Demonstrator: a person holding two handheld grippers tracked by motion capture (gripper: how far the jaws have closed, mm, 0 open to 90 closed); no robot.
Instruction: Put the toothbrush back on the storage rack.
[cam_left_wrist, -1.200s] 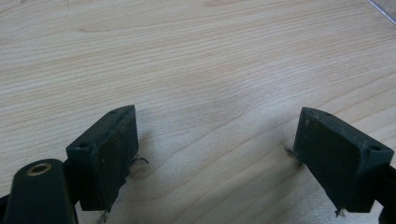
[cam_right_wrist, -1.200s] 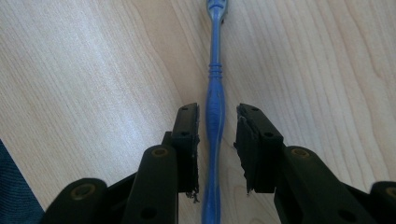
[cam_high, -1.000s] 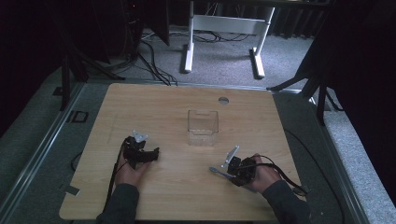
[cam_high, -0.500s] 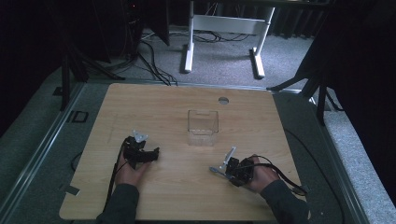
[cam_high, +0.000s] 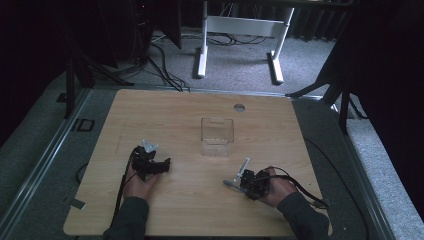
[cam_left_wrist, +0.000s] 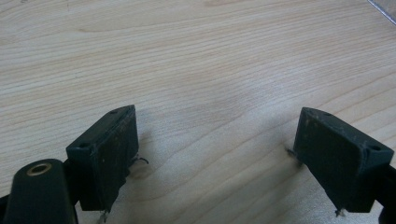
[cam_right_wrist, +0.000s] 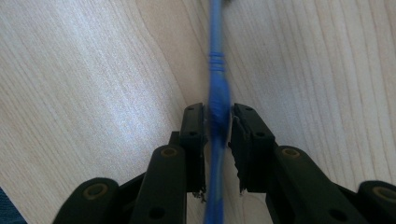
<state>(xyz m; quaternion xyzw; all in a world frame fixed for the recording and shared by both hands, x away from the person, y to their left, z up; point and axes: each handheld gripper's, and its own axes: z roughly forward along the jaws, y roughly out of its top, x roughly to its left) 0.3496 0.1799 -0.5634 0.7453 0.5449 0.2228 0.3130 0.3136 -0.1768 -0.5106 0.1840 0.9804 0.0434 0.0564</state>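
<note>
In the right gripper view a slender blue stick-like object (cam_right_wrist: 217, 93) runs straight ahead over the wood, blurred. My right gripper (cam_right_wrist: 217, 114) has just been closing its jaws, and both pads now sit against the blue object. In the high view the right gripper (cam_high: 241, 179) is low at the table's front right, held in a hand. My left gripper (cam_high: 159, 156) rests at the front left in the other hand. Its jaws stand wide open in the left gripper view (cam_left_wrist: 215, 126), with bare wood between them.
A clear plastic box (cam_high: 217, 137) stands upright near the middle of the wooden table (cam_high: 175, 115), between and beyond both grippers. A round cable hole (cam_high: 239, 107) lies behind it. A white frame (cam_high: 240, 25) and cables sit on the floor beyond.
The right gripper's jaws have drawn closer together, and the hand has shifted slightly. The left hand and gripper have stayed where they were.
</note>
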